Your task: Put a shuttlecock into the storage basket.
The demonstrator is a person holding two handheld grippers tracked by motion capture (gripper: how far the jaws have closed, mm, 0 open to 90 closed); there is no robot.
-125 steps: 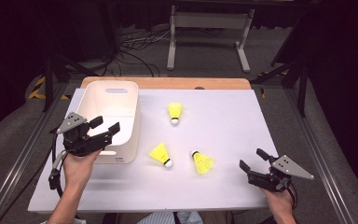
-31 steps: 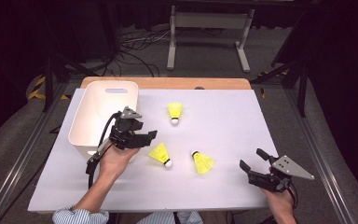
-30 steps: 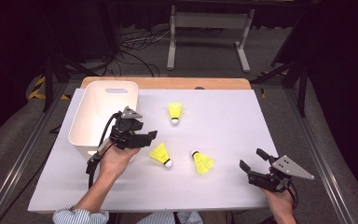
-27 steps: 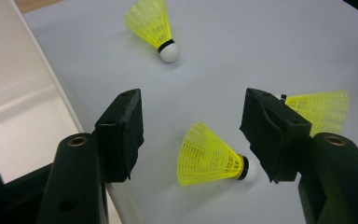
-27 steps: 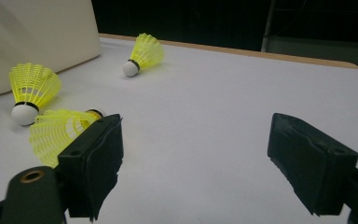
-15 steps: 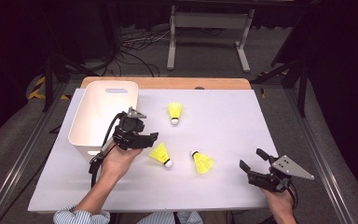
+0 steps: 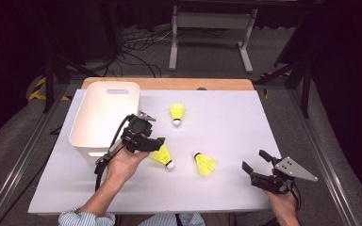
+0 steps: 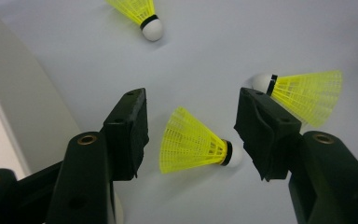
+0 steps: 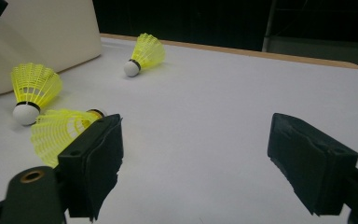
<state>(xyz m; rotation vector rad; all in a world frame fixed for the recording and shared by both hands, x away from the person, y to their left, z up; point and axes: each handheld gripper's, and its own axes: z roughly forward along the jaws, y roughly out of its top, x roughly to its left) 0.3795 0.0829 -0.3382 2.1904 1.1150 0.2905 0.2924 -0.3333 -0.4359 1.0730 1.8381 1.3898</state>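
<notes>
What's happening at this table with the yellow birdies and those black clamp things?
A person holds a pair of tongs in each hand. The left tongs have just been closing around a yellow shuttlecock lying on the white table beside the white bin; it sits between the jaws, which do not yet touch it. Two other shuttlecocks lie loose. The right tongs rest open near the table's corner.

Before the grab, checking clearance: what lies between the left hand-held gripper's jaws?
One yellow shuttlecock lies on the table between the open jaws, untouched, in the left gripper view.
</notes>
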